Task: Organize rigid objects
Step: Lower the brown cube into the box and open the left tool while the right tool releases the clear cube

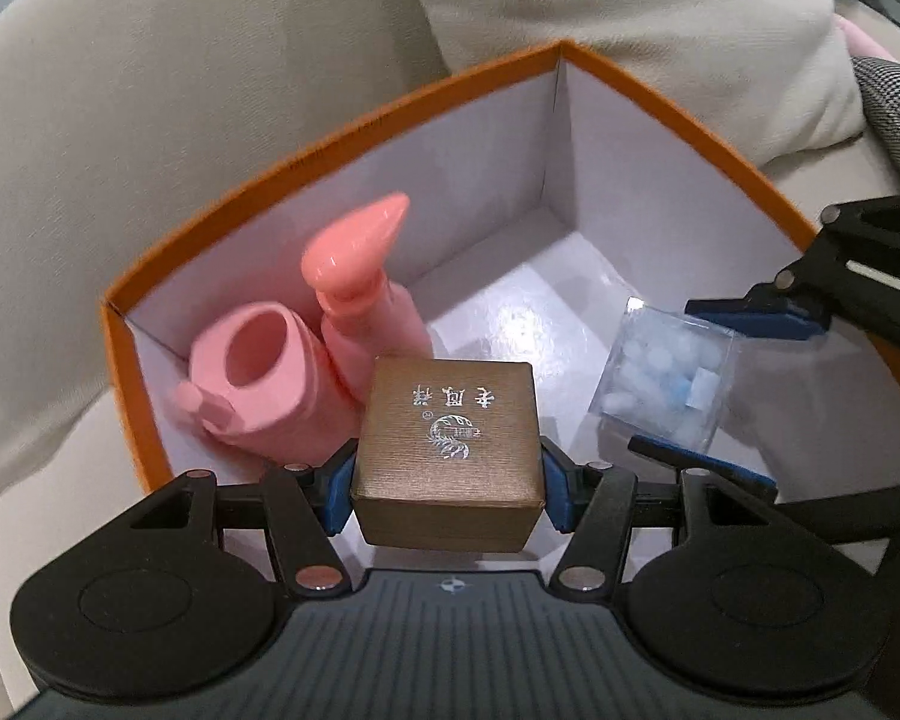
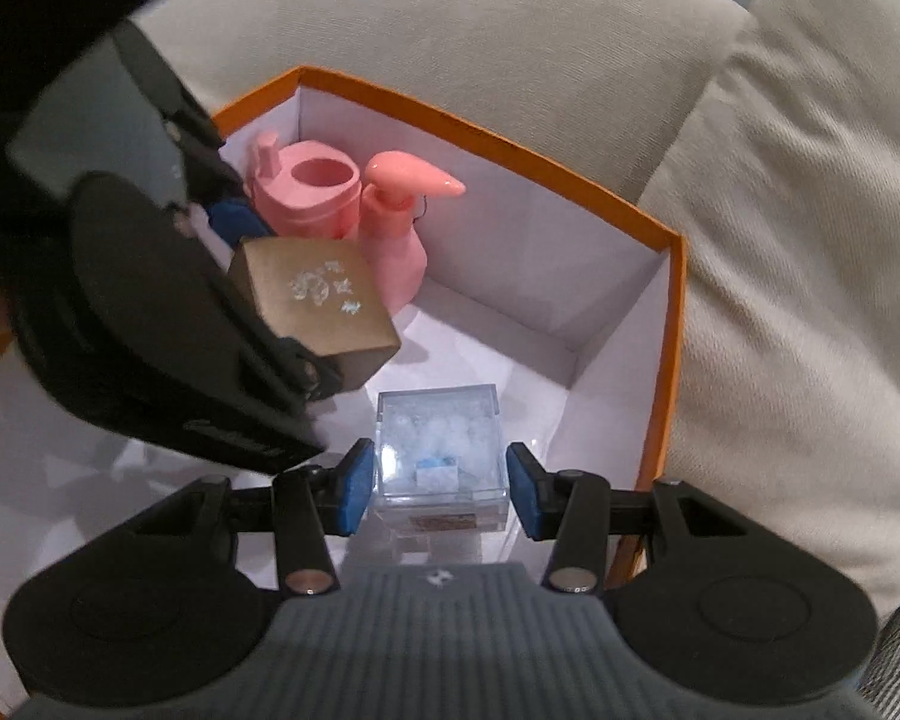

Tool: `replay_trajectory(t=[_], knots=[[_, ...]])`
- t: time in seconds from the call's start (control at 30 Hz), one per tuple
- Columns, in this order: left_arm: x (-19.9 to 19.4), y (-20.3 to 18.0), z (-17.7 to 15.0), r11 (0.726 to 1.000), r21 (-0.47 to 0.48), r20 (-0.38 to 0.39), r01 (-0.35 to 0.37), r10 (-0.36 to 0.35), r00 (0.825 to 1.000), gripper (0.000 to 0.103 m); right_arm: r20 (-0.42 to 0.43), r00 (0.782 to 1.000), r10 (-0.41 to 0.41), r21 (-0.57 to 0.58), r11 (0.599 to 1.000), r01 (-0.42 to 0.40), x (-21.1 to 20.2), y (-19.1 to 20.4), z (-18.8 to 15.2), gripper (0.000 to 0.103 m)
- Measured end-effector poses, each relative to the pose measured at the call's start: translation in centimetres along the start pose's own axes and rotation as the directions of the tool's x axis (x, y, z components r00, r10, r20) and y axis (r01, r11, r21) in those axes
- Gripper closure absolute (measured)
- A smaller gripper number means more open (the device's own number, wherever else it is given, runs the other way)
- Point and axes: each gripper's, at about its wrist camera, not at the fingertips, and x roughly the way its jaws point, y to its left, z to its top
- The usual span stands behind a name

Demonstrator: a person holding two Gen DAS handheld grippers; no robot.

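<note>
Soft cream cushions [image 1: 150, 120] all around, with a big orange box [image 1: 342, 138] sitting on them, white inside and open on top. Over on the left, in the far left corner of the box, two pink things side by side and touching: a pink can [image 1: 258, 384] with a round hole on top, then a pink pump bottle [image 1: 360, 276] with a long pointy nose. Next, the left gripper [image 1: 447, 480], holding a small brown box [image 1: 447, 444] tight between its blue pads [image 1: 337, 495], one pad pressed on each side. Shiny silver signs on the lid of that brown box. Held up above the white floor of the orange box, just in front of the pink things. Further right, the right gripper [image 2: 441, 489], with a little clear box [image 2: 438, 450] between its blue pads. Full of white and blue bits, that clear box. Hard to tell from the right wrist view if the pads press it, as thin gaps seem to show at each side. From the left wrist view, clear box up off the floor, tilted, between the two blue pads, so held. Near the right wall of the orange box.
</note>
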Motion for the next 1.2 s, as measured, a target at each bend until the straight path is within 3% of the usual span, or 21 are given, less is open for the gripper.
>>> replay_trajectory(t=[0.4, 0.53, 0.7, 0.8, 0.9, 0.93, 1.0, 1.17, 1.2], knots=[[0.2, 0.6, -1.2, 0.991, 0.053, -0.020, 0.125, -0.124, 0.992, 0.029, 0.005, 1.000, -0.019, -0.113, 0.993, 0.020, 0.2, 0.7, -0.6, 0.054], [-0.7, 0.9, -1.4, 0.976, 0.124, -0.040, 0.178, -0.174, 0.984, 0.023, 0.016, 1.000, 0.007, -0.122, 0.993, -0.005, -0.4, 0.7, -1.1, 0.043], [-1.7, 0.1, -2.1, 0.943, 0.272, -0.062, 0.194, -0.184, 0.981, 0.020, 0.039, 0.999, 0.020, -0.109, 0.994, -0.015, -2.0, 0.3, -1.8, 0.043], [-1.9, -0.3, -2.9, 0.919, 0.361, -0.060, 0.157, -0.145, 0.988, 0.029, 0.033, 0.998, 0.048, -0.065, 0.997, -0.045, -3.4, -0.1, -2.5, 0.044], [-1.7, -0.6, -3.2, 0.904, 0.414, -0.055, 0.110, -0.096, 0.994, 0.038, -0.002, 0.995, 0.102, 0.013, 0.995, -0.102, -4.4, -0.5, -3.1, 0.057], [-1.5, -0.5, -3.1, 0.905, 0.410, -0.060, 0.118, -0.102, 0.993, 0.045, -0.016, 0.993, 0.118, 0.039, 0.992, -0.117, -4.7, -0.5, -3.4, 0.057], [-1.2, -0.3, -2.8, 0.912, 0.387, -0.064, 0.134, -0.118, 0.991, 0.049, -0.053, 0.991, 0.124, 0.074, 0.990, -0.120, -4.9, 0.0, -3.7, 0.062], [-1.0, 0.5, -2.6, 0.936, 0.305, -0.054, 0.175, -0.166, 0.985, 0.069, -0.177, 0.982, 0.072, 0.071, 0.996, -0.060, -4.0, 1.9, -3.4, 0.072], [-1.2, 0.6, -2.4, 0.940, 0.285, -0.054, 0.188, -0.180, 0.982, 0.069, -0.203, 0.977, 0.063, 0.062, 0.997, -0.051, -3.6, 2.2, -3.2, 0.081]])
